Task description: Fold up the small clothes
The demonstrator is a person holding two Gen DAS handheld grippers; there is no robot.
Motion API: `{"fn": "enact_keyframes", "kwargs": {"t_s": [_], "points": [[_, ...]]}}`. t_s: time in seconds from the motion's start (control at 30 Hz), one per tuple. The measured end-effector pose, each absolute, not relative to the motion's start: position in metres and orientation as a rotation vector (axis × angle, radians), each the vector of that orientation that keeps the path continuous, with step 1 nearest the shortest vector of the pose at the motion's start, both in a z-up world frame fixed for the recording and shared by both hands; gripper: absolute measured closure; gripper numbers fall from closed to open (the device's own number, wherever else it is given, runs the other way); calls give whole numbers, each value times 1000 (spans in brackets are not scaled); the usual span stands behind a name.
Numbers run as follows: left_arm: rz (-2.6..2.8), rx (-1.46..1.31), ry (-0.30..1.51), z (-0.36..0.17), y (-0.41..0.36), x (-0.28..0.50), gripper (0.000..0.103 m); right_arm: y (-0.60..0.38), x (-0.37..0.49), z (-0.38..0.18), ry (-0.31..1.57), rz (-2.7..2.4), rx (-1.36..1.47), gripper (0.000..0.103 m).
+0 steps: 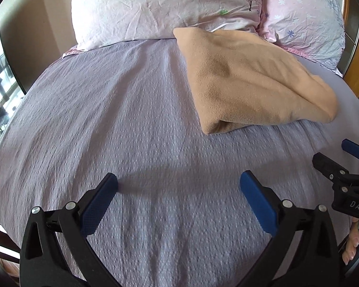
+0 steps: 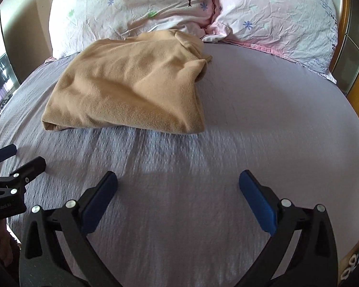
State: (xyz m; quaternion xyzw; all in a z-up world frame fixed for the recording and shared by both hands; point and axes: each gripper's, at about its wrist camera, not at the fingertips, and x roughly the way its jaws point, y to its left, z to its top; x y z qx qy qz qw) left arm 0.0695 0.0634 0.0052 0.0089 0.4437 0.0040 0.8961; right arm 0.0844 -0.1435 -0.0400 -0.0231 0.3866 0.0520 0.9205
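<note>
Left wrist view: the left gripper (image 1: 179, 186) hovers over the lilac bedspread (image 1: 112, 124), its blue-padded fingers (image 1: 258, 205) spread wide apart and holding nothing. A tan fleece garment (image 1: 249, 83) lies folded on the far right of the bed (its far edge against two floral pillows (image 1: 155, 7)). At the right edge the right gripper (image 1: 332, 156) shows. Its own view has its fingers (image 2: 257, 203) parted too, empty, with the garment (image 2: 131, 83) far left, well apart.
</note>
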Motion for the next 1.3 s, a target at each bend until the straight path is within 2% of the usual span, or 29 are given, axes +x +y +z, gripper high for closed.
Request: {"fn": "enact_keyframes", "kwargs": {"t_s": [1.3], "points": [[0, 23, 895, 6, 63, 67, 1, -144, 84, -38, 788, 113, -55, 2]]}}
